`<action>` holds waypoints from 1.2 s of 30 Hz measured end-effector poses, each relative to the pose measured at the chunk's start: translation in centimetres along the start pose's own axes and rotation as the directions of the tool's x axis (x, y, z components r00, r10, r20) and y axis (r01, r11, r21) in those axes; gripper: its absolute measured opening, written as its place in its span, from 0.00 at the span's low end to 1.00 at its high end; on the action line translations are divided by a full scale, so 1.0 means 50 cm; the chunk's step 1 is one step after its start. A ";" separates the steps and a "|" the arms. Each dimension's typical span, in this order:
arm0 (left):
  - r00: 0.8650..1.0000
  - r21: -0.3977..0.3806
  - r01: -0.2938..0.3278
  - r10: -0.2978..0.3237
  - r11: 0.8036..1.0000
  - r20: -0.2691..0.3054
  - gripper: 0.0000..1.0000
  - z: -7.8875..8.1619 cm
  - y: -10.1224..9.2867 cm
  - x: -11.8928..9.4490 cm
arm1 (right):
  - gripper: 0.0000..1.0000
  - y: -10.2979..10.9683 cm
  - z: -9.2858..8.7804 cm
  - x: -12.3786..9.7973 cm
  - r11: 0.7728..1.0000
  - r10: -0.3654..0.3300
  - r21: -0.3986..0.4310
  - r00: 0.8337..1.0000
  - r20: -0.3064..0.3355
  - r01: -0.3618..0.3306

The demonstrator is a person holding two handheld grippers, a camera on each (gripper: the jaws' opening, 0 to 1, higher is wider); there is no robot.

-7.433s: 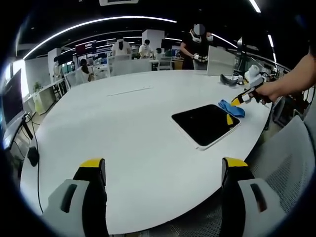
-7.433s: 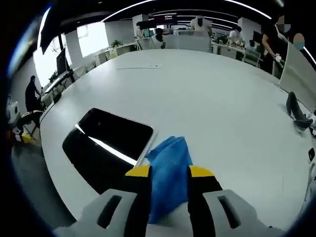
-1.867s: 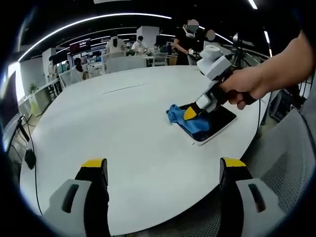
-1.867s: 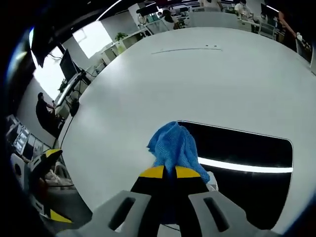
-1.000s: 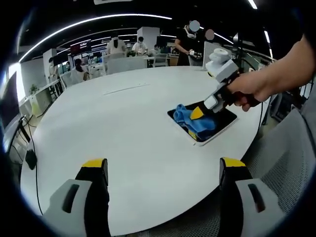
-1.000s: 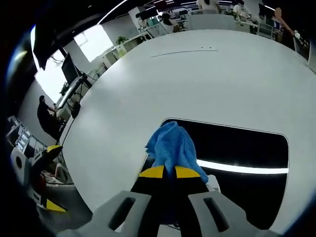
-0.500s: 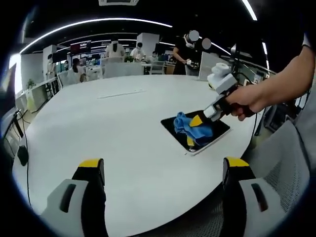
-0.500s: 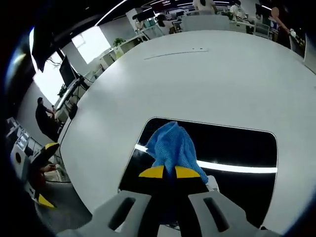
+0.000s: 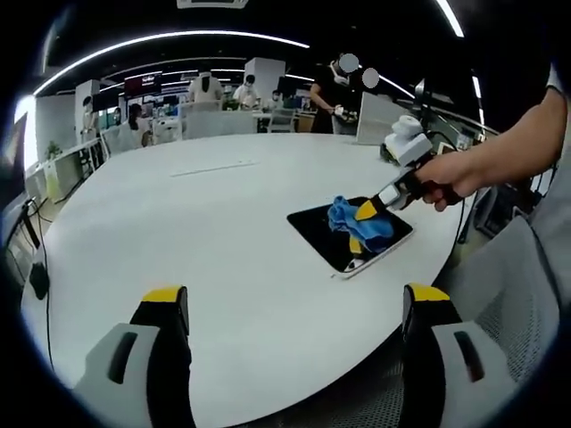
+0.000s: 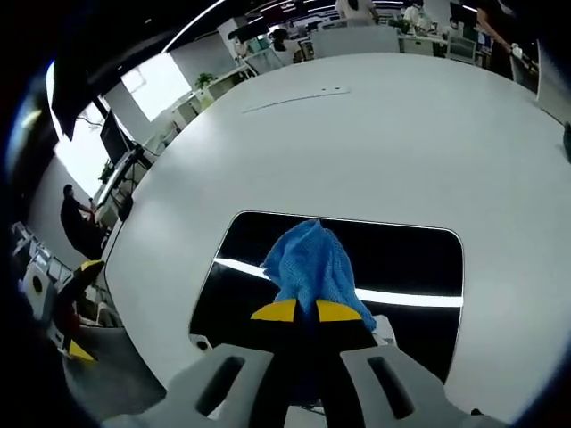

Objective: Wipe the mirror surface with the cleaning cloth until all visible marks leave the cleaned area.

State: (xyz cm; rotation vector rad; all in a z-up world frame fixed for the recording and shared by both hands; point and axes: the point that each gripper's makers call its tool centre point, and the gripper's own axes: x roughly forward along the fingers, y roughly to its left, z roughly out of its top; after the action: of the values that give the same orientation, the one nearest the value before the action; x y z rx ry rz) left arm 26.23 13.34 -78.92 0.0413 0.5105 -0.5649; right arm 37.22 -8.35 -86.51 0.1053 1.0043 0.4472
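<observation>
On the white round table, the left gripper view shows the left gripper spread wide, with the right gripper pressing the blue cleaning cloth onto the dark mirror. From the right gripper view, the right gripper pinches the cleaning cloth over the mirror, the cloth touching the glass.

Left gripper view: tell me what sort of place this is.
Likely an open-plan office: a big white round table, people at desks behind it, and long ceiling light strips.
</observation>
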 end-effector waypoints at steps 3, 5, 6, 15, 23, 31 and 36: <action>1.000 0.002 0.008 -0.008 1.000 0.003 0.99 0.001 -0.004 0.000 | 0.00 -0.012 -0.002 -0.005 1.000 0.000 0.000 1.000 0.002 0.000; 1.000 0.000 0.012 -0.012 1.000 0.002 0.99 -0.001 -0.004 0.000 | 0.00 -0.018 -0.003 -0.008 1.000 0.002 -0.003 1.000 0.001 -0.002; 1.000 0.001 0.011 -0.011 1.000 0.006 0.99 0.001 -0.004 0.000 | 0.00 -0.020 -0.003 -0.009 1.000 0.001 -0.005 1.000 0.001 -0.001; 1.000 0.002 0.007 -0.007 1.000 -0.001 0.99 -0.002 -0.003 0.000 | 0.00 -0.055 -0.011 -0.027 1.000 -0.014 0.000 1.000 -0.003 0.014; 1.000 0.011 0.006 -0.006 1.000 0.000 0.99 -0.002 -0.003 -0.001 | 0.01 -0.093 -0.016 -0.044 0.999 -0.029 0.022 1.000 -0.004 0.029; 0.999 0.029 0.035 -0.034 0.999 -0.018 0.99 -0.011 -0.013 0.004 | 0.01 -0.114 -0.015 -0.051 0.998 -0.048 0.051 0.999 -0.002 0.048; 0.999 0.029 0.034 -0.034 0.999 -0.015 0.99 -0.010 -0.014 0.004 | 0.01 -0.127 -0.021 -0.062 0.997 -0.065 0.042 0.998 -0.004 0.065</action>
State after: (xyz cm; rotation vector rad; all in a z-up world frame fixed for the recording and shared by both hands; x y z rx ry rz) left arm 25.78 12.75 -79.37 0.0648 0.5178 -0.6055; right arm 36.93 -15.50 -86.45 0.1094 1.0174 0.3668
